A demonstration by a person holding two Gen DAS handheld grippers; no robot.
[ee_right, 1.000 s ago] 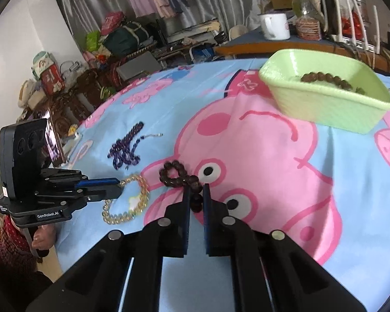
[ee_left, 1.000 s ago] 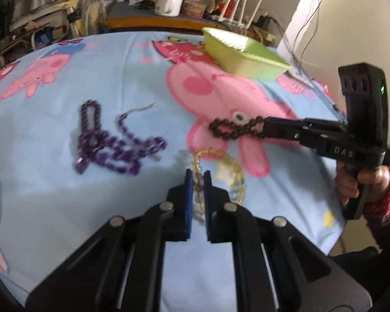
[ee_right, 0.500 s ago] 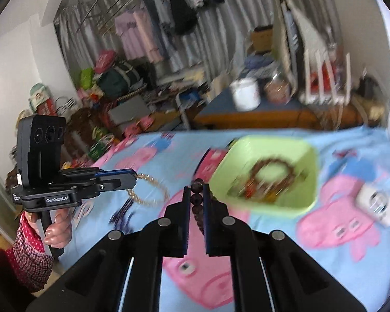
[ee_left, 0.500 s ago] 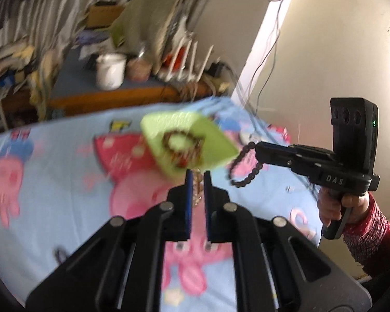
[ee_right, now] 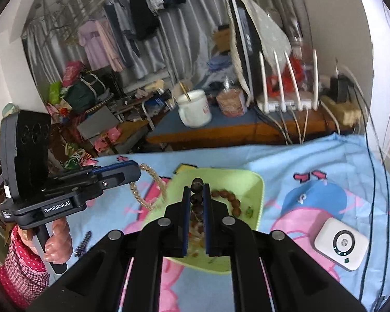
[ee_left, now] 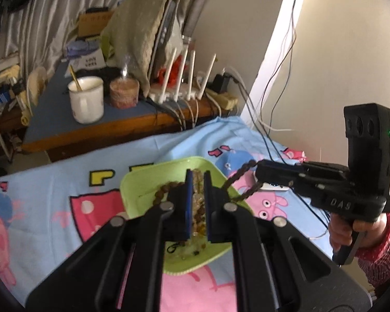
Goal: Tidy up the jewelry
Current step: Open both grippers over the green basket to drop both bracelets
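Note:
A light green tray [ee_left: 143, 189] [ee_right: 249, 182] lies on the blue cartoon bedspread with a brown bead bracelet [ee_right: 227, 199] and other jewelry in it. My left gripper [ee_left: 196, 179] is shut on a pale yellow bead bracelet [ee_left: 197, 197], which hangs from it over the tray's left rim in the right wrist view [ee_right: 148, 182]. My right gripper [ee_right: 196, 189] is shut on a dark brown bead bracelet [ee_right: 197, 191], which hangs from it at the tray's right edge in the left wrist view [ee_left: 240, 184]. Both grippers hover above the tray.
A white device [ee_right: 342, 243] lies on the bedspread right of the tray. A purple necklace [ee_right: 84, 241] shows partly at the lower left. Behind the bed, a low table [ee_left: 96, 127] holds a white mug [ee_left: 85, 102], a jar and a router.
Both grippers lifted their bracelets off the bedspread and carried them over the green tray. The tray went from far off to directly below the fingertips.

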